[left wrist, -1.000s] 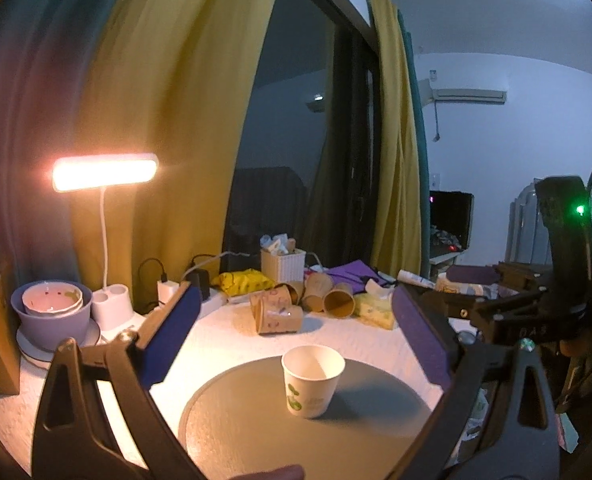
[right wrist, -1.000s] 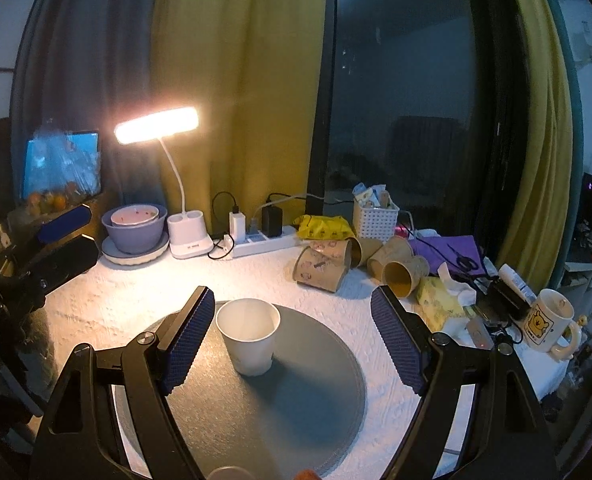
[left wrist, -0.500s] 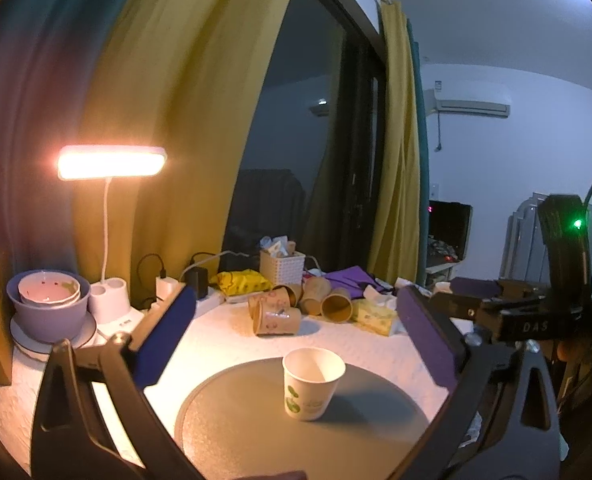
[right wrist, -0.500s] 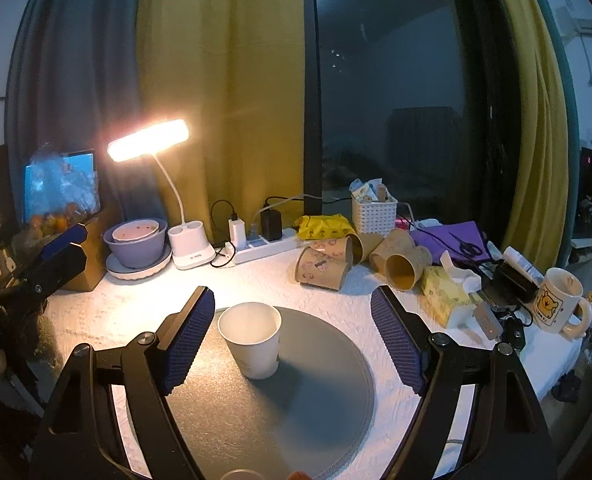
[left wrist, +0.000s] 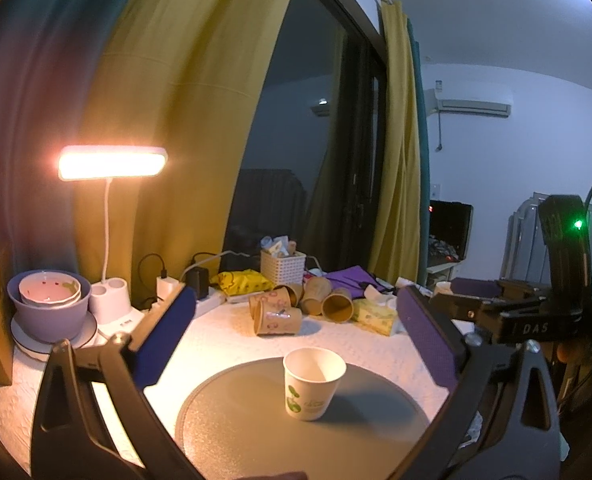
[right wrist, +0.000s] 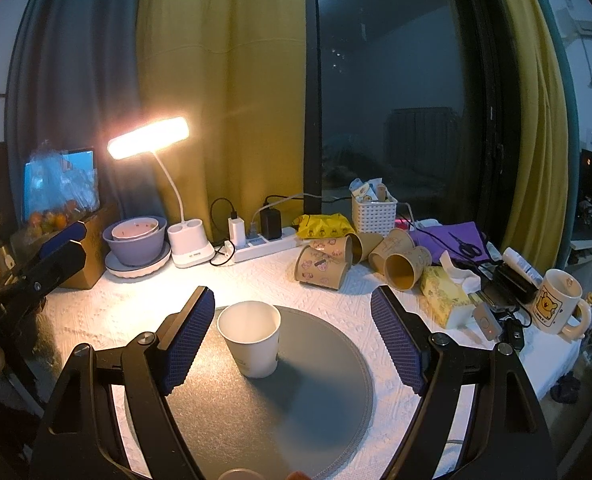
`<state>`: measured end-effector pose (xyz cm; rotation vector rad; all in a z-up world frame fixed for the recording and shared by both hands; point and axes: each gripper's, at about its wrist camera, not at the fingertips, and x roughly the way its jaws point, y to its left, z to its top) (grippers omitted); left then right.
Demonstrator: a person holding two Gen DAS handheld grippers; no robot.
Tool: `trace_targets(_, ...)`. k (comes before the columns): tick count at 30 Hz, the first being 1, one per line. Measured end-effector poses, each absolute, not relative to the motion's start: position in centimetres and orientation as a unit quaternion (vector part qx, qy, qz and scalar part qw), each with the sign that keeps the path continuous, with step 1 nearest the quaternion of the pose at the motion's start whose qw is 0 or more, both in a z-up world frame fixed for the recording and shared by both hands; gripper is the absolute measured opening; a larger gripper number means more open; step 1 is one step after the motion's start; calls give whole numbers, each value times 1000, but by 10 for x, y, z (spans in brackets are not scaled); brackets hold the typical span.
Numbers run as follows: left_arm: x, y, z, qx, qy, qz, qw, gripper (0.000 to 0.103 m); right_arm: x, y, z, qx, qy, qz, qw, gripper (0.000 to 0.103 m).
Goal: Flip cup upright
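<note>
White paper cup upright, mouth up, on round grey mat, centre-left of frame. Right gripper wide open, nothing held; cup just beside its left pad, not touching. Left gripper at left edge. Brown paper cups lie on sides upper right w/ tissue pack; lit desk lamp upper left.

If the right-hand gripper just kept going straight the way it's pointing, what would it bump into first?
Probably nothing at once. The right gripper is open, and the white paper cup stands off-centre, near its left finger. Straight on lies the grey round mat, then the toppled brown cups. Depth is hard to judge.
</note>
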<state>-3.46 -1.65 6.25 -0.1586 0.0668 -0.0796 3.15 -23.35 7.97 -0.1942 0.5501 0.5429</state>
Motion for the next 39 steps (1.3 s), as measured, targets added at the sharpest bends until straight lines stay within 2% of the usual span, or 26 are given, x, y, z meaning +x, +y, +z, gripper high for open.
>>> trace_targets(39, -31, -18, 60, -60, 38, -35, 997, 102, 33, -235, 72, -97, 278, 265, 918, 83)
